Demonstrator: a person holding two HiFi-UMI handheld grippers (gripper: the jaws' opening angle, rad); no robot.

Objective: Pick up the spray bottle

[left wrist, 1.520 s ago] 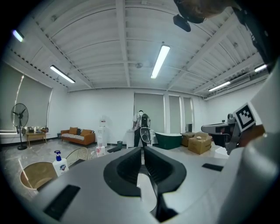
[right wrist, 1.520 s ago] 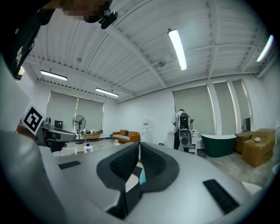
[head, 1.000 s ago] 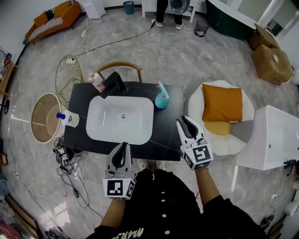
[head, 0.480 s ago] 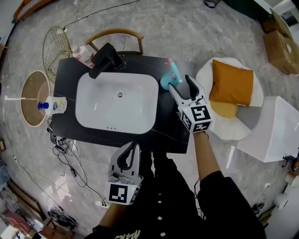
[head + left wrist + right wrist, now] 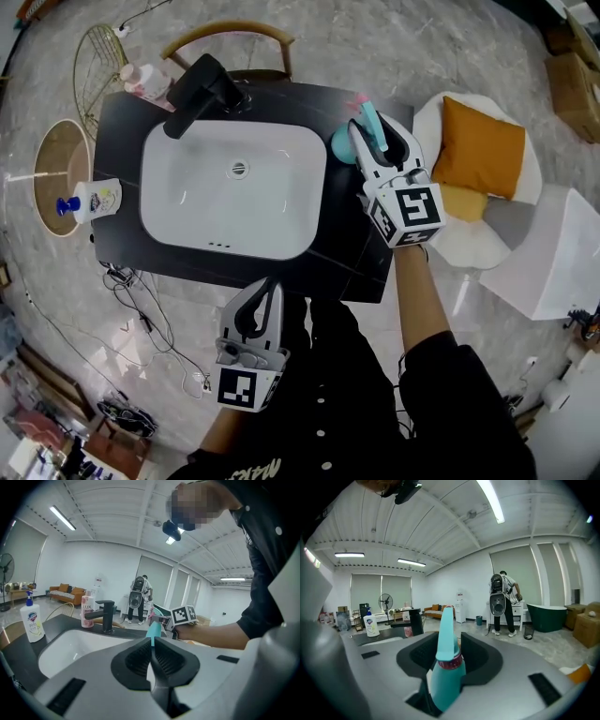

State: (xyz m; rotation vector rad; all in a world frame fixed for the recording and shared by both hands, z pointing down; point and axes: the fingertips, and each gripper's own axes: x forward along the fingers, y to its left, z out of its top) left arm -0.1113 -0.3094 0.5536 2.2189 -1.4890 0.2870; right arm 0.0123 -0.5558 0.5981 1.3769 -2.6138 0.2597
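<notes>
Spray bottle looks light, slick plastic; your right tool is closing round its narrow neck; left tool clenched, empty.

Only one word reads clearly — "LUX", on the pink bottle beside the black tap — the pump bottle's label stays illegible.

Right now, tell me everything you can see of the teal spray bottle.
The spray bottle is teal plastic by its look, with a rounded body, a reddish band at the neck and a tall tapering head. It stands upright on the black counter right of the white sink, between the right gripper's tongs, which are closing round it.
</notes>
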